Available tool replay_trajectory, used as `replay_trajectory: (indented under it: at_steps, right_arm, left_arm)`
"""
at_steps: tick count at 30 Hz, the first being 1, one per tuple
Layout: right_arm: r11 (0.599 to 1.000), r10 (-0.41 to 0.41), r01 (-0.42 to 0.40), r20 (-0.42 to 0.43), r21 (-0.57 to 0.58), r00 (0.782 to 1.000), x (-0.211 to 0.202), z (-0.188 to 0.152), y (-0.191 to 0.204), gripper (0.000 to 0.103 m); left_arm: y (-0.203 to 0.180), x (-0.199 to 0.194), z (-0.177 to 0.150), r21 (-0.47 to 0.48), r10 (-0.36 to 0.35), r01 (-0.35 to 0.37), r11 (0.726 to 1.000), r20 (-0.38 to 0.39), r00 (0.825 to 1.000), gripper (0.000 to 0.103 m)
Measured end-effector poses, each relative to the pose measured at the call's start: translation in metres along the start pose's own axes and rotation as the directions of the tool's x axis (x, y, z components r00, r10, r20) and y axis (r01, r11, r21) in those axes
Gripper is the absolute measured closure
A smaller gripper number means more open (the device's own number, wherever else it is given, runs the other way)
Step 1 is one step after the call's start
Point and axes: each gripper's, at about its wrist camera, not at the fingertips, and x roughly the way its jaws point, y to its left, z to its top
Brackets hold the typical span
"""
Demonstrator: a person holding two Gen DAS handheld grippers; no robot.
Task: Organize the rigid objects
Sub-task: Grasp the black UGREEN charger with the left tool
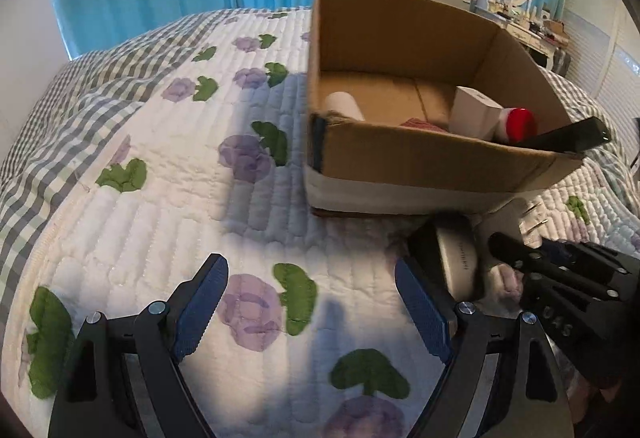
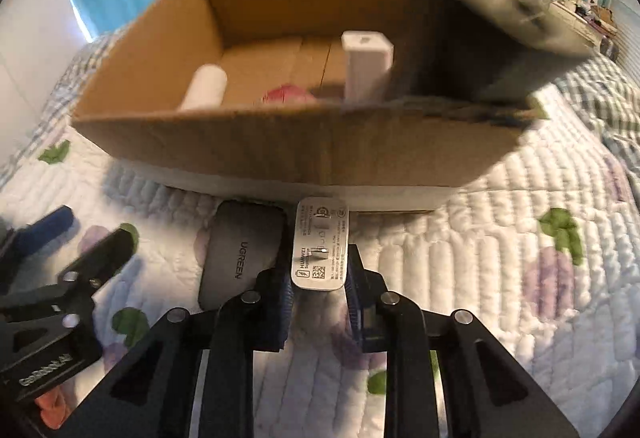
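A white charger is pinched by the right tongs just before the cardboard box on the bed. The left tongs are spread, holding nothing.

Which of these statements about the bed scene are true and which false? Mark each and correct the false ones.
1. The right hand-held gripper grips a white charger. True.
2. The left hand-held gripper holds the grey UGREEN device. False: it is open and holds nothing.
3. The cardboard box holds nothing. False: a white box and a white cylinder are inside.
4. The cardboard box stands on a floral quilt. True.
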Motion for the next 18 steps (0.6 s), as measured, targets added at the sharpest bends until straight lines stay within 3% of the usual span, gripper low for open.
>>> replay_trajectory:
  at_steps: [4, 11, 15, 18]
  right_arm:
    - [0.999, -0.053, 0.052, 0.054, 0.008, 0.997, -0.026, -0.009, -0.01, 0.081]
    - [0.995, -0.087, 0.085, 0.051, 0.045, 0.995, -0.048, -0.018, -0.034, 0.081]
    - [0.994, -0.086, 0.083, 0.04, 0.075, 0.995, -0.038, -0.015, -0.045, 0.081]
    - [0.993, -0.096, 0.095, 0.021, 0.066, 0.995, -0.036, -0.019, -0.046, 0.081]
  left_arm:
    - [-0.018, 0.002, -0.001, 0.015, -0.045, 0.045, 0.999, -0.015, 0.999, 0.016]
    - [-0.047, 0.007, -0.006, 0.046, -0.105, 0.107, 0.993, -0.039, 0.994, 0.016]
    - [-0.063, 0.015, -0.007, 0.066, -0.145, 0.151, 0.986, -0.08, 0.986, 0.016]
    - [-0.07, 0.021, -0.006, 0.08, -0.135, 0.142, 0.987, -0.084, 0.987, 0.016]
